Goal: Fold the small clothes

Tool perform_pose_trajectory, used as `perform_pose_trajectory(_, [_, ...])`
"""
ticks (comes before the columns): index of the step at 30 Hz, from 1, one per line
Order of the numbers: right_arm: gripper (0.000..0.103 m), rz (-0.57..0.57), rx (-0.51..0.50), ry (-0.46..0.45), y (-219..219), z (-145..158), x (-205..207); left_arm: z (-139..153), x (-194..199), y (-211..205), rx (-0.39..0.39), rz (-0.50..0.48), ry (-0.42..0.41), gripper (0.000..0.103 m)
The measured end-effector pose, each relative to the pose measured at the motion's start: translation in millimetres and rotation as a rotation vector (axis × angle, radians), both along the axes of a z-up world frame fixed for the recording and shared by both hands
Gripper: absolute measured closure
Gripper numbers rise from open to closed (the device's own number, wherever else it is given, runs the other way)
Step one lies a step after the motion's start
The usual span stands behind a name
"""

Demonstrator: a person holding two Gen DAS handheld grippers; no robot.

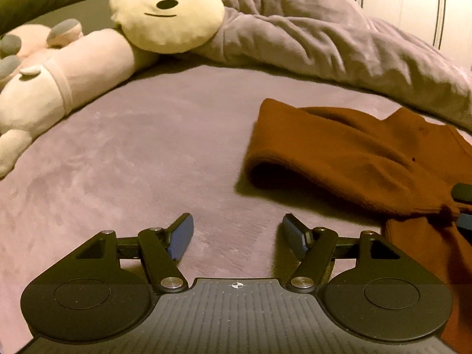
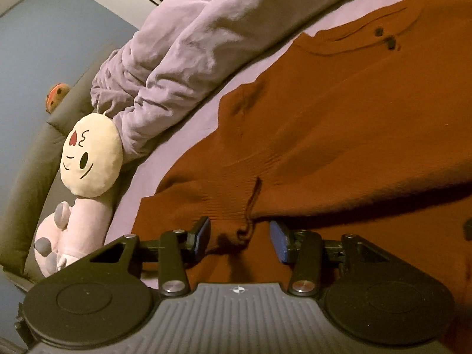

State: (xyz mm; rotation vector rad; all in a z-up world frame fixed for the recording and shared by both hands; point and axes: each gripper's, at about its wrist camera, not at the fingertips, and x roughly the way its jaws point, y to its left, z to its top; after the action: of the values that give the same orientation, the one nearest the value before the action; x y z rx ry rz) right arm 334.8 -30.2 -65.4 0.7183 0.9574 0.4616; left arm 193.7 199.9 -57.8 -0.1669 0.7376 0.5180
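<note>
A rust-brown knitted sweater [image 1: 339, 153] lies rumpled on the purple bedsheet [image 1: 132, 147], one folded part lifted into an open loop at its left end. My left gripper [image 1: 237, 221] hovers open over bare sheet to the left of the sweater, nothing between its blue pads. My right gripper [image 2: 240, 225] points down onto the sweater [image 2: 339, 132] near a ribbed edge. A small puckered fold of the knit rises between its fingers, with gaps to both pads. In the left wrist view the right gripper [image 1: 463, 206] shows at the right edge beside bunched fabric.
A round cream plush face [image 1: 166, 11] and a pink plush toy [image 1: 73, 67] lie at the back left. A crumpled lilac blanket [image 1: 309, 35] runs along the back of the bed. White wardrobe doors [image 1: 413, 0] stand behind it. A grey padded headboard [image 2: 35, 159] borders the bed.
</note>
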Motion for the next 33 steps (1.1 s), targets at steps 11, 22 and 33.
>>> perform_pose_trajectory(11, [0.097,0.088,-0.08,-0.054,19.3,7.0,9.6,3.8,5.8,-4.9,0.025,-0.009,0.006,0.029])
perform_pose_trajectory(22, [0.099,-0.077,-0.181,-0.264,-67.7,74.9,1.5,7.6,46.8,-58.5,0.075,-0.165,0.015,0.041])
perform_pose_trajectory(33, [0.099,-0.221,-0.392,-0.23,-168.1,57.9,-15.9,-0.1,73.4,-69.1,0.028,-0.156,0.044,0.054])
